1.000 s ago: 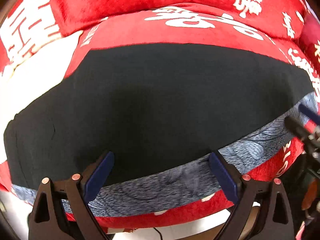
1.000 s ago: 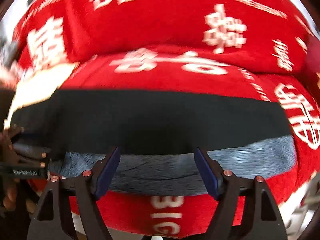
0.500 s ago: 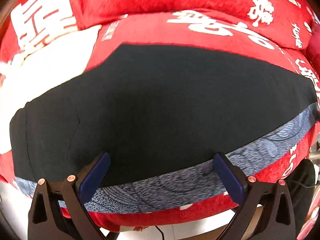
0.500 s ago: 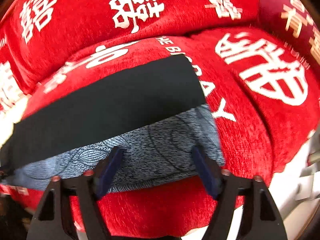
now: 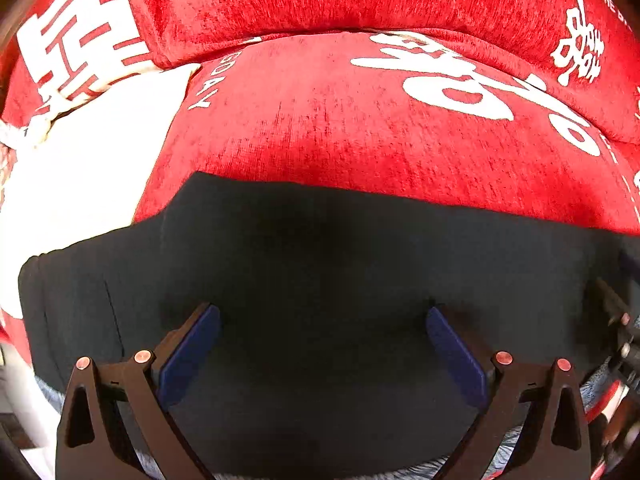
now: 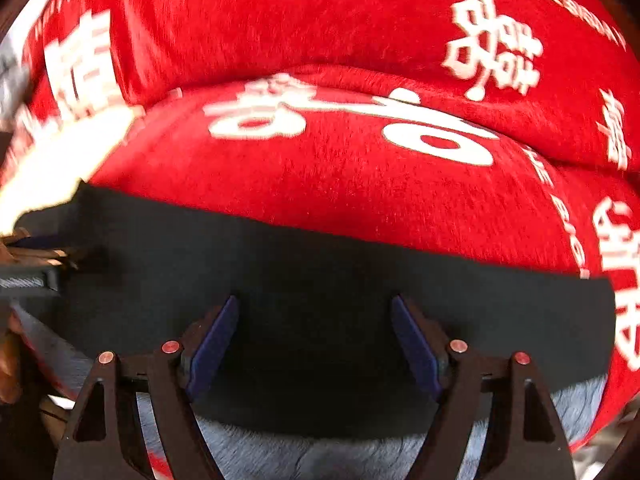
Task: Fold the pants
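The black pants (image 5: 320, 264) lie flat in a long band across the red sofa seat, over a blue-grey patterned cloth (image 6: 320, 456). They also fill the lower half of the right wrist view (image 6: 320, 280). My left gripper (image 5: 322, 320) is open and empty, low over the pants near their left end. My right gripper (image 6: 316, 312) is open and empty, over the pants toward their right end (image 6: 592, 320). The right gripper shows at the edge of the left wrist view (image 5: 616, 328), and the left one at the left of the right wrist view (image 6: 32, 272).
The sofa has a red seat cushion (image 5: 360, 120) and red back cushions (image 6: 320, 12) with white characters. A white patch (image 5: 80, 168) lies on the seat at the left. The patterned cloth hangs at the seat's front edge.
Both grippers have moved forward and down over the pants, so black fabric now lies between the fingers. The right gripper swung right, then back to face the sofa back.
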